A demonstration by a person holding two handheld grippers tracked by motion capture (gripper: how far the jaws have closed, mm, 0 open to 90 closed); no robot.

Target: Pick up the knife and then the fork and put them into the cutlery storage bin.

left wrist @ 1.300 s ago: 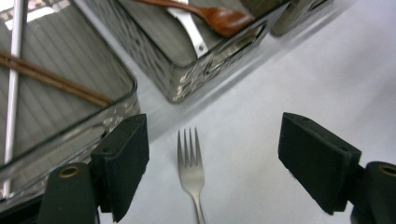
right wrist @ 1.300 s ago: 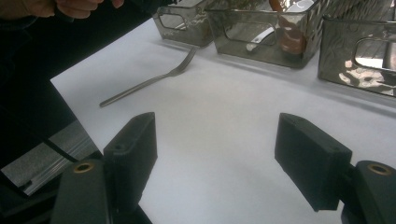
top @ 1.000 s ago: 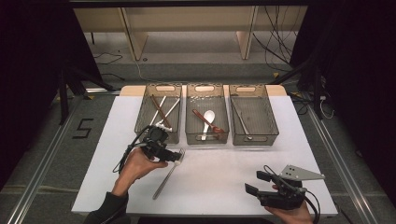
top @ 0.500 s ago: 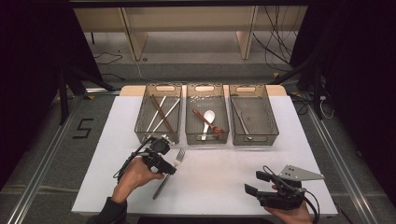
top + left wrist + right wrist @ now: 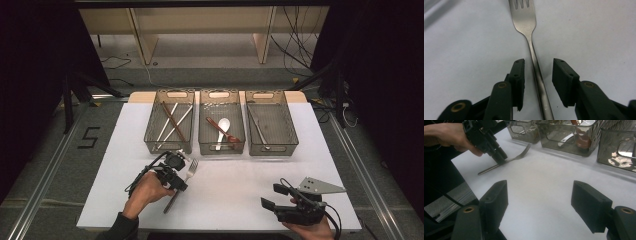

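Fingers of the left gripper (image 5: 181,184) are narrowing around the fork (image 5: 531,50), having just been closing from a wide spread a second ago. Since then the hand has also been sinking toward the white tabletop (image 5: 240,190), so the gripper is now sitting low over the handle rather than hovering above it. In the left gripper view the handle is running straight up between the two black pads, with a sliver of tabletop visible on either side, so the pads are not pressing on it yet. The fork is lying flat on the tabletop, prongs pointing toward the left bin (image 5: 169,131), just in front of it. That suggests the pick-up is in its last stage: a little more closing should pinch the handle.

Further along, the middle bin (image 5: 221,131) is holding a white spoon and a brown one, and the right bin (image 5: 270,129) a slim metal piece, so sorting the fork into one of them looks like the aim.

At the right, the right gripper (image 5: 280,200) is resting near the front edge, well apart from the fork, fingers spread wide and holding nothing, unchanged from before.
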